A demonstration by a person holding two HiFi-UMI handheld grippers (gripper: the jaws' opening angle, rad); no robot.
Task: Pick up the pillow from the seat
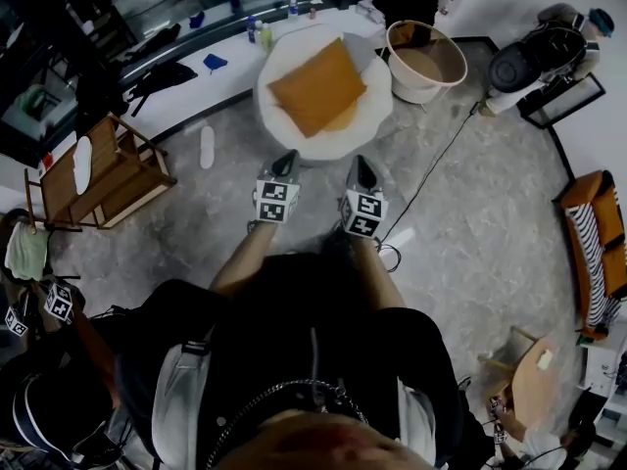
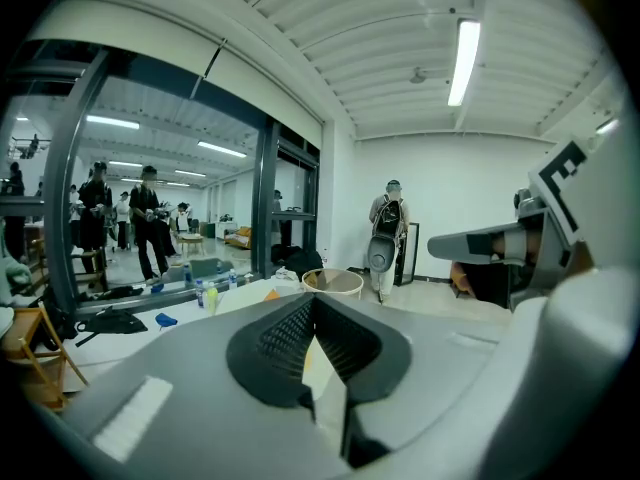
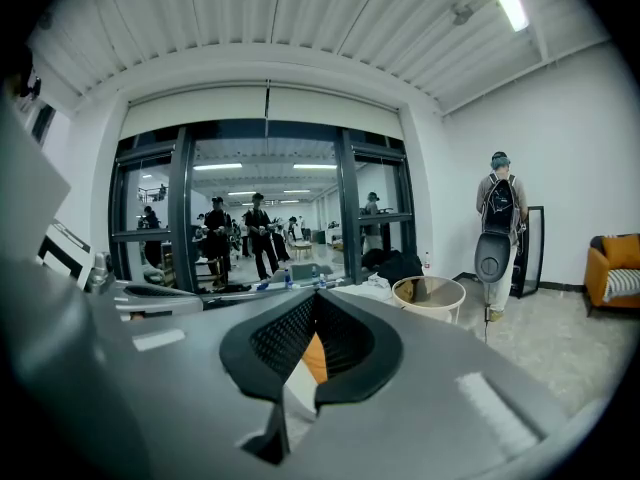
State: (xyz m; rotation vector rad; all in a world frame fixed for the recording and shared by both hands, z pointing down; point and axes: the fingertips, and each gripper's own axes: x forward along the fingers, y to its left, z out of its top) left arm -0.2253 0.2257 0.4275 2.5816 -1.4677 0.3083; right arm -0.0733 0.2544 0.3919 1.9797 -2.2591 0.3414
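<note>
Pillow (image 1: 316, 86), orange and square, lies flat on the round white seat (image 1: 290, 137), just ahead of both your grippers. Your left gripper (image 1: 285, 163) and right gripper (image 1: 361, 168) hang side by side over the floor (image 1: 460, 223), near the seat's front edge, and neither touches the pillow. Both pairs of jaws are pressed together with nothing between them. A pale tub (image 1: 427, 62) stands just beside the seat, on its right.
</note>
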